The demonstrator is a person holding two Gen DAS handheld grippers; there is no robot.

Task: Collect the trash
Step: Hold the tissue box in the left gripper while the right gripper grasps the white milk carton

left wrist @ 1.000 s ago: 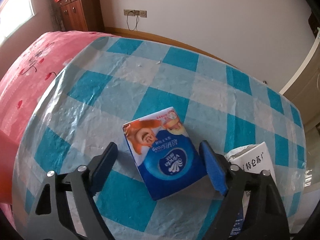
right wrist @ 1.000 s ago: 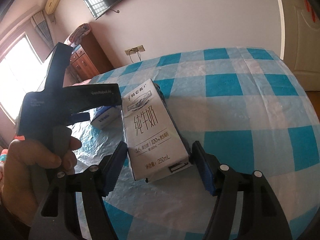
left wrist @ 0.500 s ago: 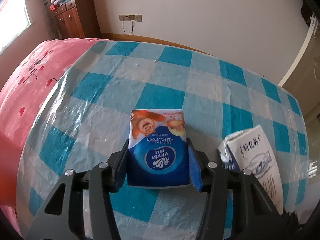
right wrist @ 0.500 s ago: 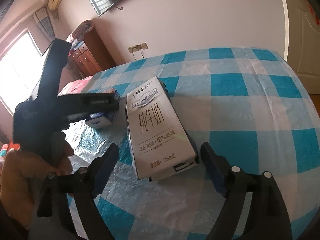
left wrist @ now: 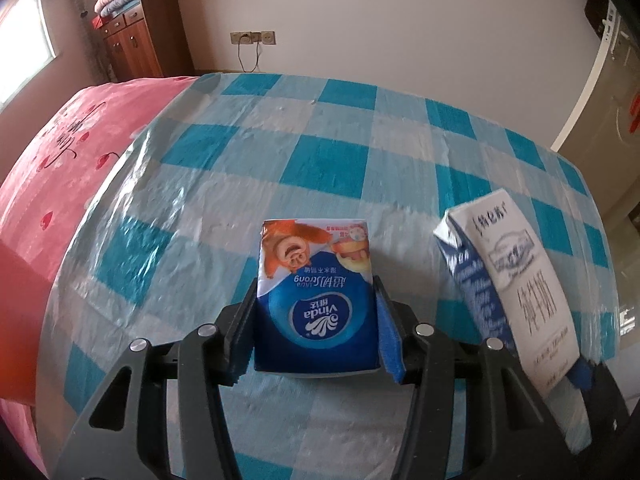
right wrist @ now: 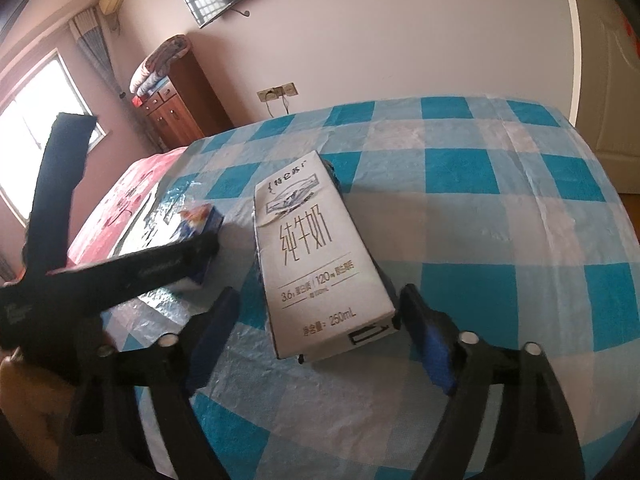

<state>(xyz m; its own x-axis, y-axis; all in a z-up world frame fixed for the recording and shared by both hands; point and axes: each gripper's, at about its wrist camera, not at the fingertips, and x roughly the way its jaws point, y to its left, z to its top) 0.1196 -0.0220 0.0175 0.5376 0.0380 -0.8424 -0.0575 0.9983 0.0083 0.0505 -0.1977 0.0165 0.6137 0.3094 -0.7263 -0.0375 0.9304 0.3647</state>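
Note:
A blue Vinda tissue pack [left wrist: 316, 264] sits on the checked tablecloth [left wrist: 320, 152], and my left gripper [left wrist: 316, 300] is shut on it, both blue pads pressing its sides. To its right lies a white milk carton [left wrist: 516, 272]. The right wrist view shows this milk carton [right wrist: 316, 256] flat on the cloth between the jaws of my right gripper [right wrist: 320, 300]. Those jaws are closing; the left pad stands clear of the carton and the right pad is at its corner. The tissue pack [right wrist: 200, 216] shows at the left behind the left gripper's black frame [right wrist: 132, 272].
A pink bedspread [left wrist: 80, 140] adjoins the table's left side. A wooden cabinet [right wrist: 176, 96] stands by the back wall, and a pale door [right wrist: 608, 80] is at the right. A person's hand [right wrist: 24, 392] holds the left gripper.
The left gripper's jaws closed onto the tissue pack, which now sits square between them, and the view shifted toward the carton. The right gripper's jaws widened, then narrowed around the unmoved carton.

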